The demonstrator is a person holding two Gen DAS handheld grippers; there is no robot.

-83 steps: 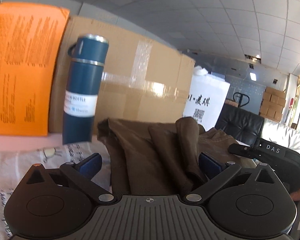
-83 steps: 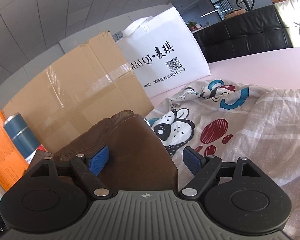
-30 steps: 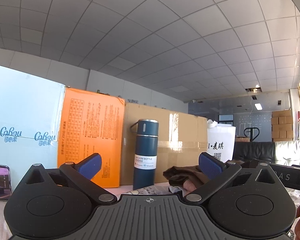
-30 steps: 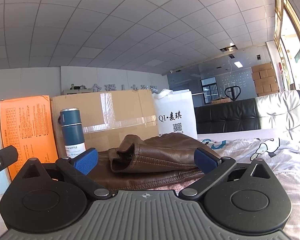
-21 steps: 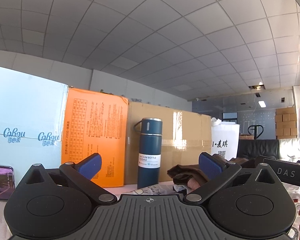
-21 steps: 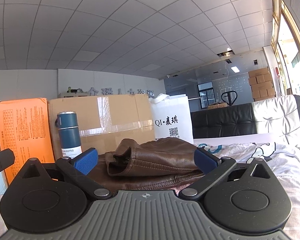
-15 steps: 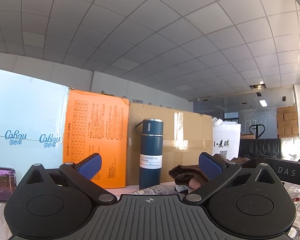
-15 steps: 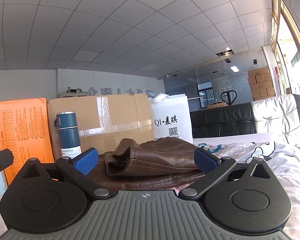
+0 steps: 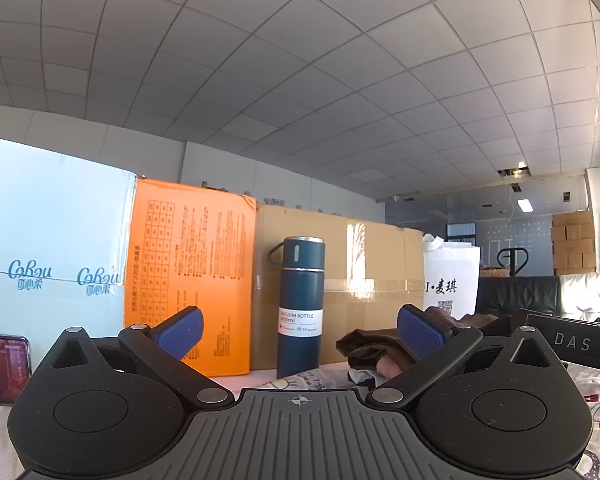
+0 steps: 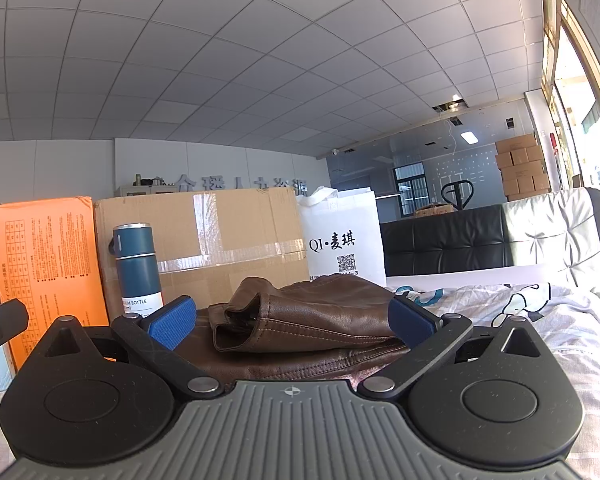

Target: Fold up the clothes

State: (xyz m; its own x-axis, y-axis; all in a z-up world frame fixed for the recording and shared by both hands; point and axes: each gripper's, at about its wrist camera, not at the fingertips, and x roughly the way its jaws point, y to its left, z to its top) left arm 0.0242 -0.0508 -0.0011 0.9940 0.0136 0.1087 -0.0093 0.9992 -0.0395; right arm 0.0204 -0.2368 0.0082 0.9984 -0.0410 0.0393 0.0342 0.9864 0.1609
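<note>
A brown leather garment (image 10: 312, 320) lies folded in a low pile on the printed sheet (image 10: 540, 316), straight ahead of my right gripper (image 10: 290, 322). That gripper is open, and its blue pads frame the pile without touching it. In the left wrist view the same garment (image 9: 374, 350) shows small at centre right, partly behind the right blue pad (image 9: 420, 330). My left gripper (image 9: 300, 332) is open with nothing between its fingers and sits back from the garment. The other gripper's black body (image 9: 572, 342) crosses the right edge.
A dark blue vacuum bottle (image 9: 300, 306) stands upright before a brown cardboard box (image 9: 364, 276). An orange box (image 9: 190, 276), a pale blue box (image 9: 48, 248) and a white tote bag (image 9: 452, 284) line the back. A phone (image 9: 2, 360) sits at far left. A black sofa (image 10: 444, 246) stands behind.
Both grippers let go of the brown garment and drew back level from it, leaving it folded on the sheet. Over the last second both views have barely shifted.
</note>
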